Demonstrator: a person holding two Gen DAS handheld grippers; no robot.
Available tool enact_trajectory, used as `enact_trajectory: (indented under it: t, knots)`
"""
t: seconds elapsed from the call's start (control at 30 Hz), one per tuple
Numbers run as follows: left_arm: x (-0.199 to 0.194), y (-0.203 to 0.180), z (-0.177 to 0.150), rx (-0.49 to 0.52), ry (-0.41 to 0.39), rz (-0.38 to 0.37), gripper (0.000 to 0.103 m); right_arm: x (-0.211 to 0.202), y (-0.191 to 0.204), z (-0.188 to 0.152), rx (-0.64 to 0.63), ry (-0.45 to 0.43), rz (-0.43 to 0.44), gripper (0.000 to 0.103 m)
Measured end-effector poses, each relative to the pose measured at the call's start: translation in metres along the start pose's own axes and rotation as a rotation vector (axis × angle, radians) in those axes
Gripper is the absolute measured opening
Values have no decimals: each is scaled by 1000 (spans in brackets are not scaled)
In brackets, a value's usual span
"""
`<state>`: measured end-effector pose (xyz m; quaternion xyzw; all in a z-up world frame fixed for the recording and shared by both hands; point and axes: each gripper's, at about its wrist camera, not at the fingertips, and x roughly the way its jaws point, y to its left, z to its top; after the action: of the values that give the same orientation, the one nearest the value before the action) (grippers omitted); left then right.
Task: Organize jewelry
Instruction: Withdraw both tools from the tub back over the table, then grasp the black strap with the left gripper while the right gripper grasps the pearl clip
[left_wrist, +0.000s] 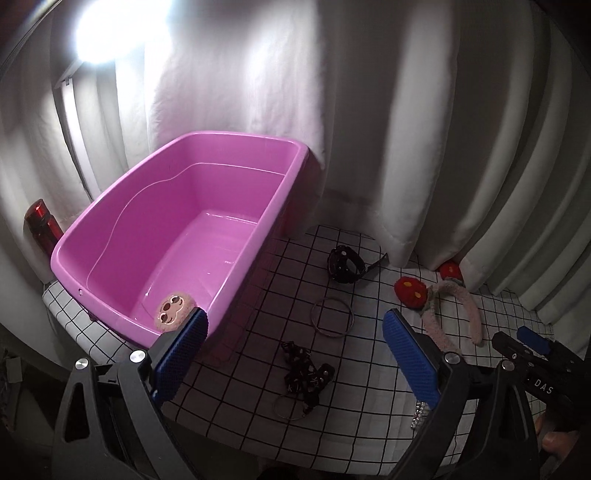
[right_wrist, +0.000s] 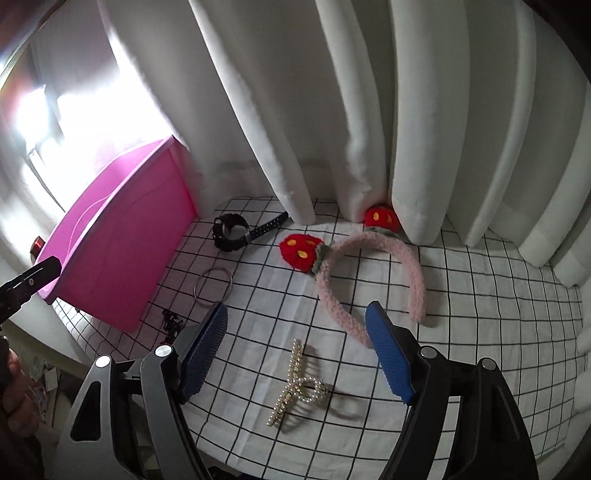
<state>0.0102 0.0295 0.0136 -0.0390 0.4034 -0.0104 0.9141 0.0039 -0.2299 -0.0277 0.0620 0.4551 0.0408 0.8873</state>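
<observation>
- Right tongs (right_wrist: 297, 354) are spread wide with nothing between the pads, hanging right over the pearl hair claw (right_wrist: 297, 384), which lies on its side on the checked surface (right_wrist: 480, 332) close to the near edge.
- Left tongs (left_wrist: 291, 350) are spread too, also empty, hovering by the near corner of the pink tub (left_wrist: 177, 236). The tub has one small round plush clip (left_wrist: 171, 308) in its near corner and otherwise looks bare.
- My guess on the claw: light, rigid plastic under the pearls, with a bumpy, slick skin. The teeth and glued pearls look like the fragile bit, so I'd pinch across the spine near the hinge, not the loops or the tips.
- Fuzzy pink headband (right_wrist: 369, 273) with the red strawberries sits just beyond the claw, one end near the right pad. It looks soft outside, springy inside. Grab the arch mid-band, since the ends would likely swing.
- Black watch (right_wrist: 236, 229) is near the curtain (right_wrist: 332, 110). It's probably the heaviest piece, so take the case, not the floppy strap.
- Thin metal bangles (right_wrist: 213, 287) lie flat beside the tub. They're hard and slippery, so pinch across the rim.
- Dark tangled strap thing (left_wrist: 306, 376) with a ring is limp and would just drape.
</observation>
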Motion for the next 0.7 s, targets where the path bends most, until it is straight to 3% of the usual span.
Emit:
enact_trajectory:
  t: [0.37,0.7]
  knots:
    - [40,-30,-43,75,150,-29,94,18,-24,-45,69,105,2,74]
    - [75,-33,-74,109,244,-19,94,42,-29,-75,121,169,15,74]
